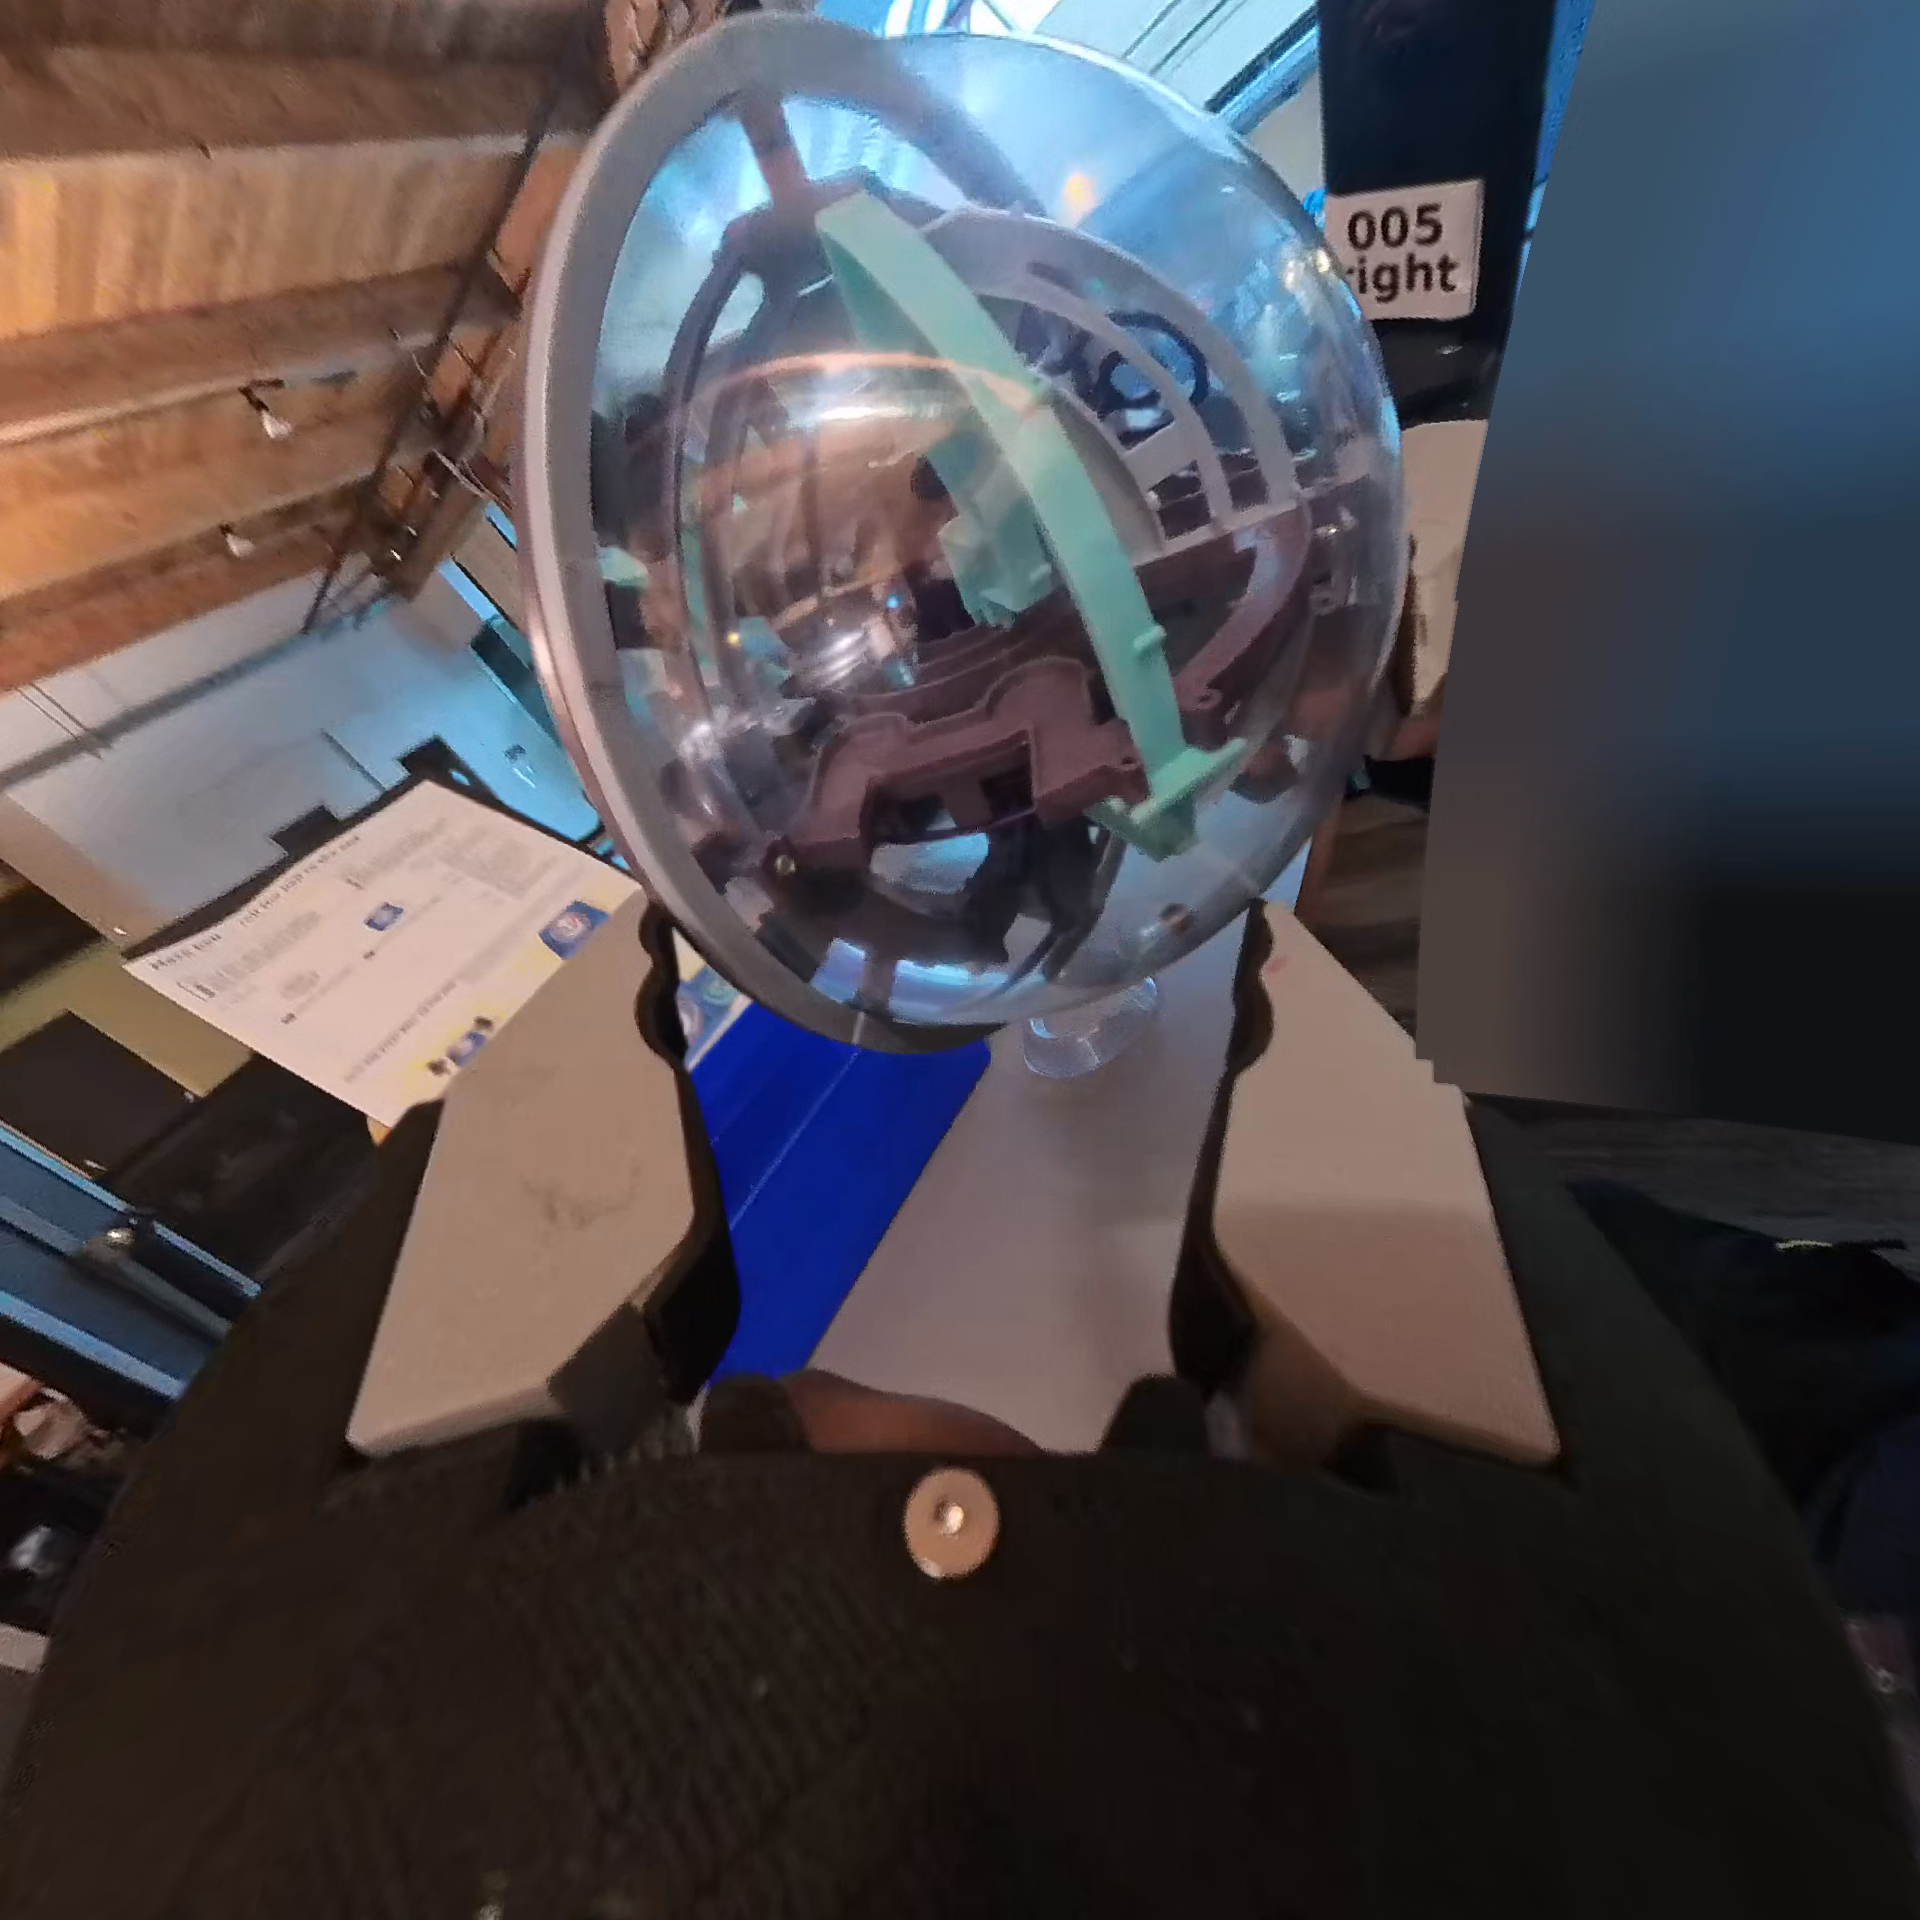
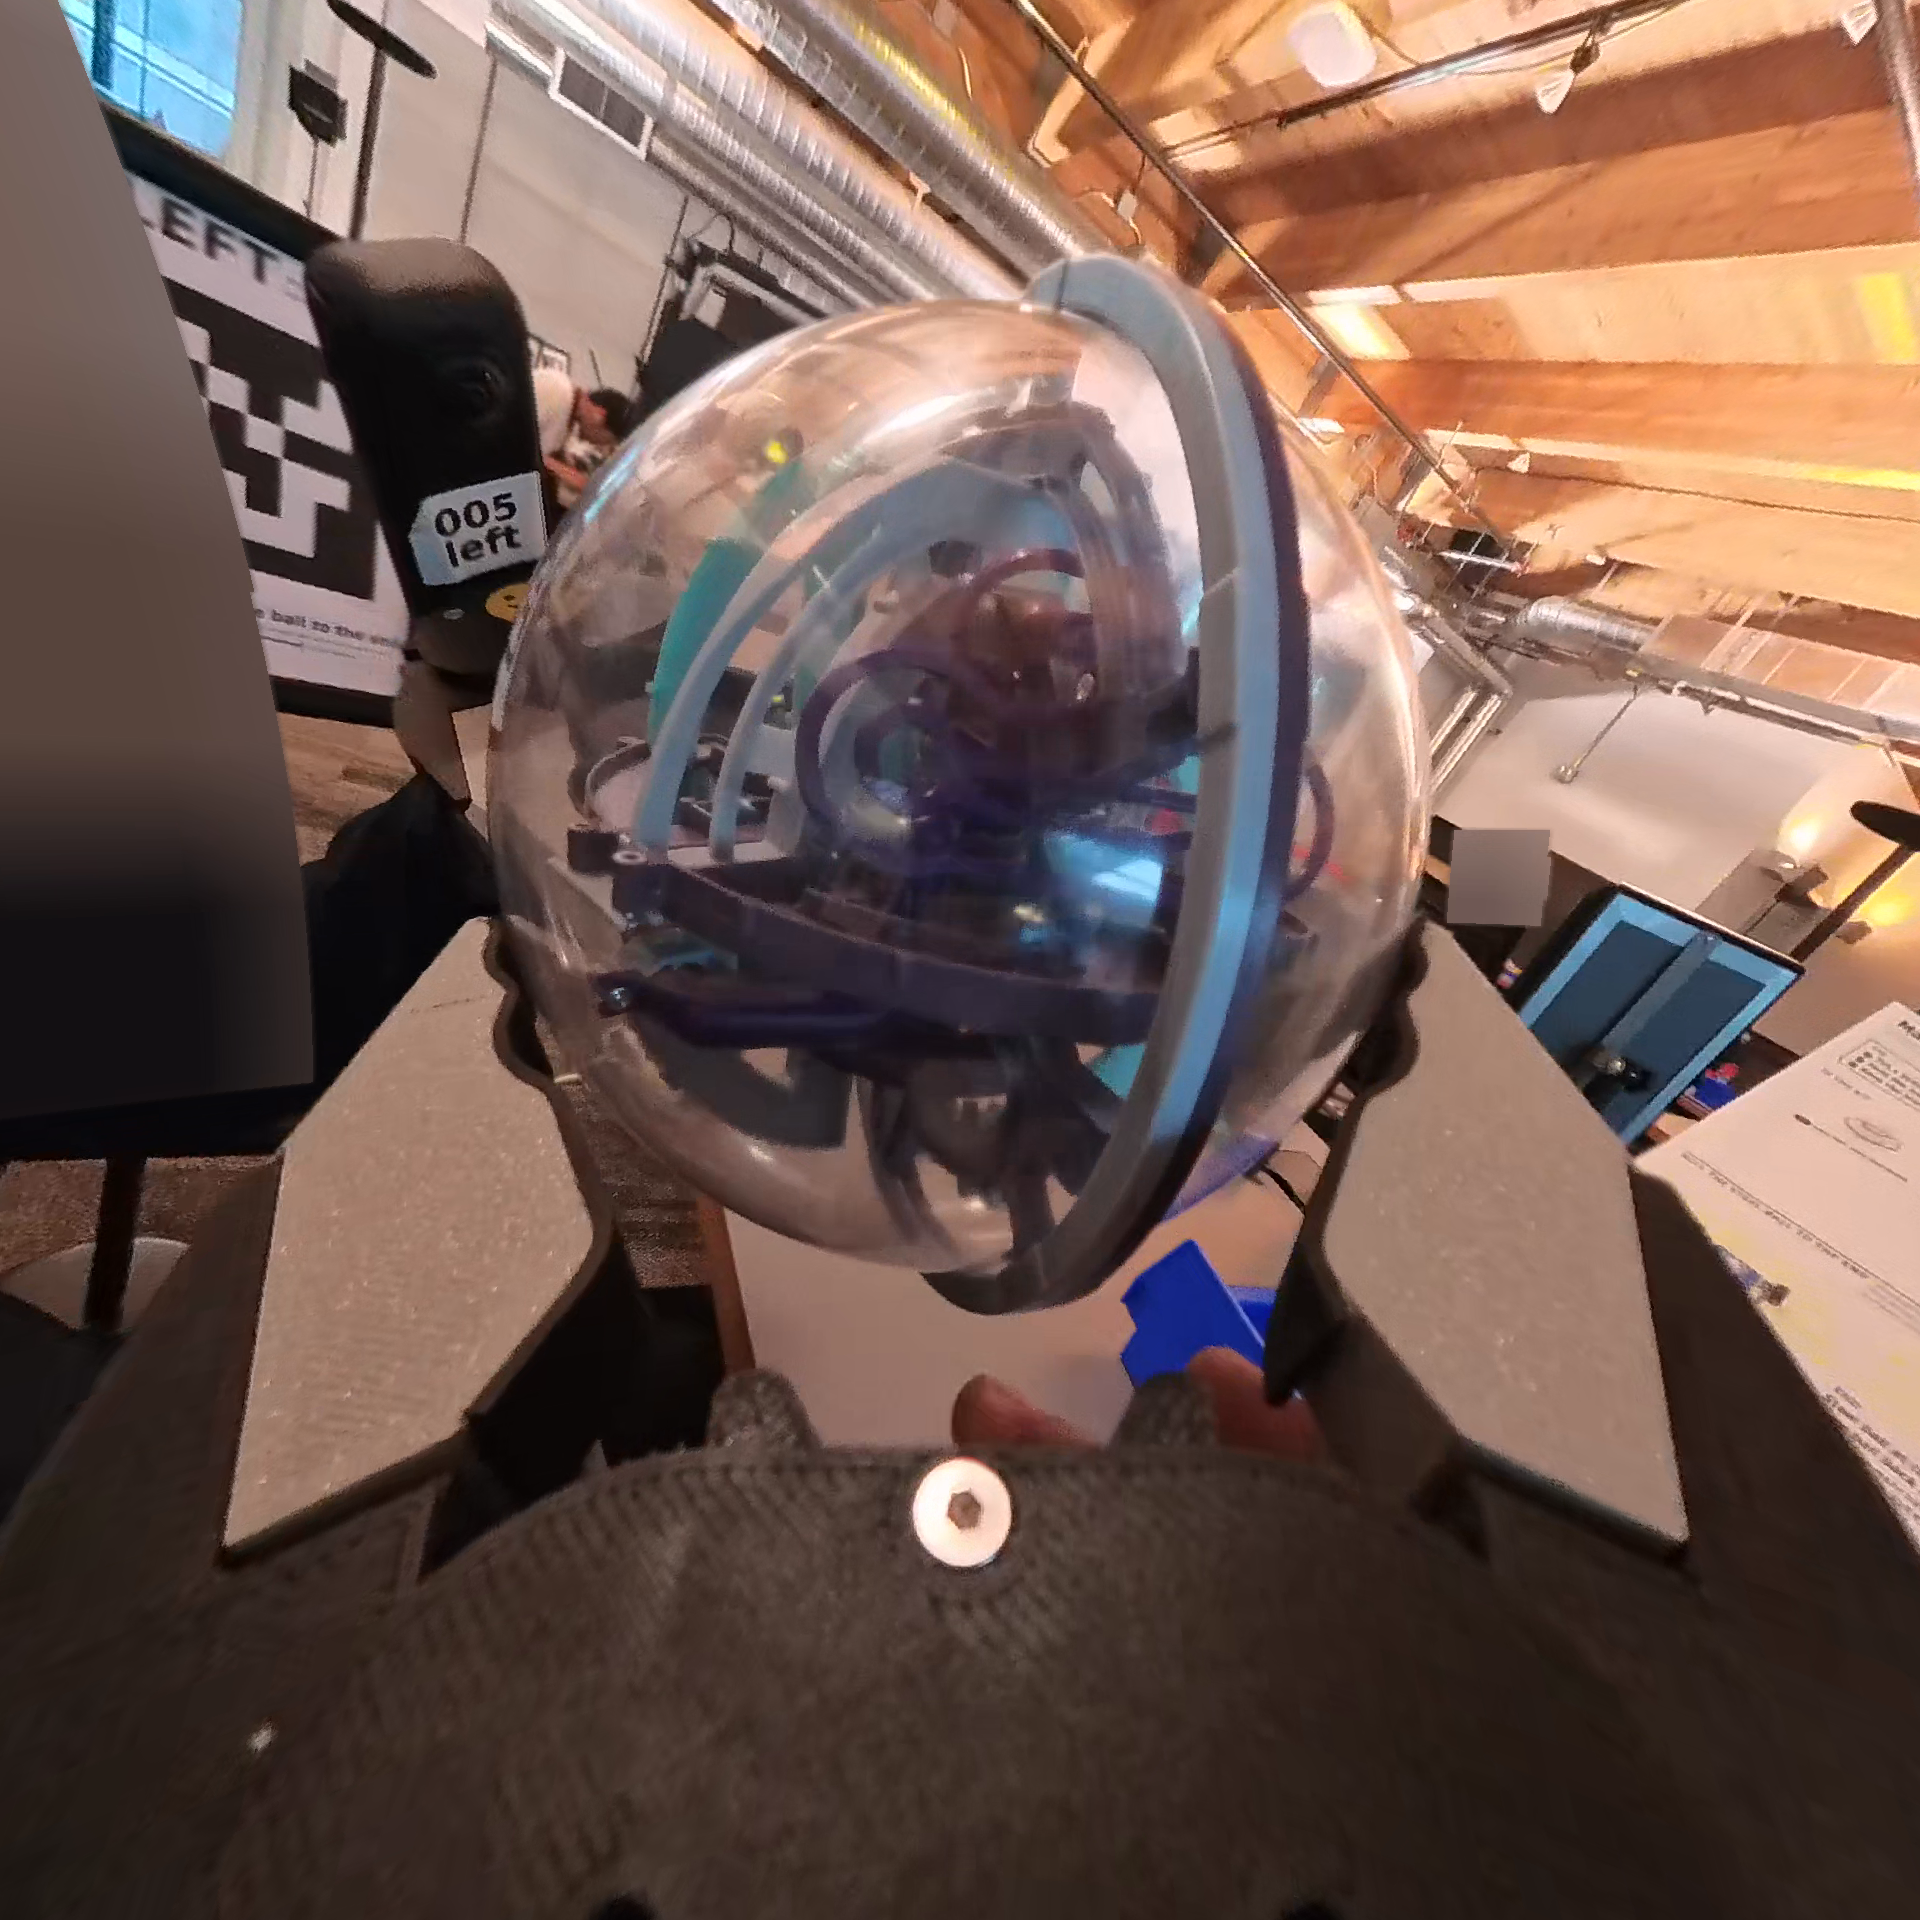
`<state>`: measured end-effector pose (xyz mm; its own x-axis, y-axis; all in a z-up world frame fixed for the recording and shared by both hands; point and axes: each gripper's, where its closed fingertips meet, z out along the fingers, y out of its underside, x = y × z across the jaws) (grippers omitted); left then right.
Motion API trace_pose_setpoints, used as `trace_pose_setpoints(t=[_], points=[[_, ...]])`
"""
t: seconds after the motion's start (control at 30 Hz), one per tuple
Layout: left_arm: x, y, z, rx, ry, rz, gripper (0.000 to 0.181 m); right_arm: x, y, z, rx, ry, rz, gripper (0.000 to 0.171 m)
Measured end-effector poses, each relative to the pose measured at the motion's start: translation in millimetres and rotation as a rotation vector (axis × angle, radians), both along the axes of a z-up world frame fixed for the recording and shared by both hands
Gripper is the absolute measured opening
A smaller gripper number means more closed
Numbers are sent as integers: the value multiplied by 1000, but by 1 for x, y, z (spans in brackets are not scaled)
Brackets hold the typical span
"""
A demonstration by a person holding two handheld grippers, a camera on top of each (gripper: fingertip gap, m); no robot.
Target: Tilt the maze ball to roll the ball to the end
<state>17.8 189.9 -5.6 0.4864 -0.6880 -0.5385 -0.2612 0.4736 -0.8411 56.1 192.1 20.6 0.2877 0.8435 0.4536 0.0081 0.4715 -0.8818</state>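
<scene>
You've got the maze ball (image 1: 961, 540) lifted off the table, pinched between the left gripper (image 1: 951, 971) and right gripper (image 2: 951, 997), mid-tilt; the small ball isn't discernible, so rock it gently next.

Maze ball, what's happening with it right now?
A person holds the clear maze ball up in the air between two handheld grippers. The left gripper and the right gripper each have their fingers spread wide around the sphere's lower part. The grey seam ring stands tilted, near vertical. The small ball inside can't be picked out among the tracks, so progress is unclear. A printed sheet lies on the table below.
</scene>
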Motion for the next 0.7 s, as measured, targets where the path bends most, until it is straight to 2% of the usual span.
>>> trace_pose_setpoints(t=[0.2,0.33,0.5,0.7], points=[[3,-2,2,-7,-24,-8,106,2,-1,2,-23,19,19,154],[-1,7,0,-31,-34,1,105,-1,15,-8,-147,14,58,153],[-7,23,-5,-131,-67,-1,105,-6,35,-17,-307,44,94,154],[-6,36,-16,-210,-73,-19,104,-7,47,-23,-334,41,47,153]])
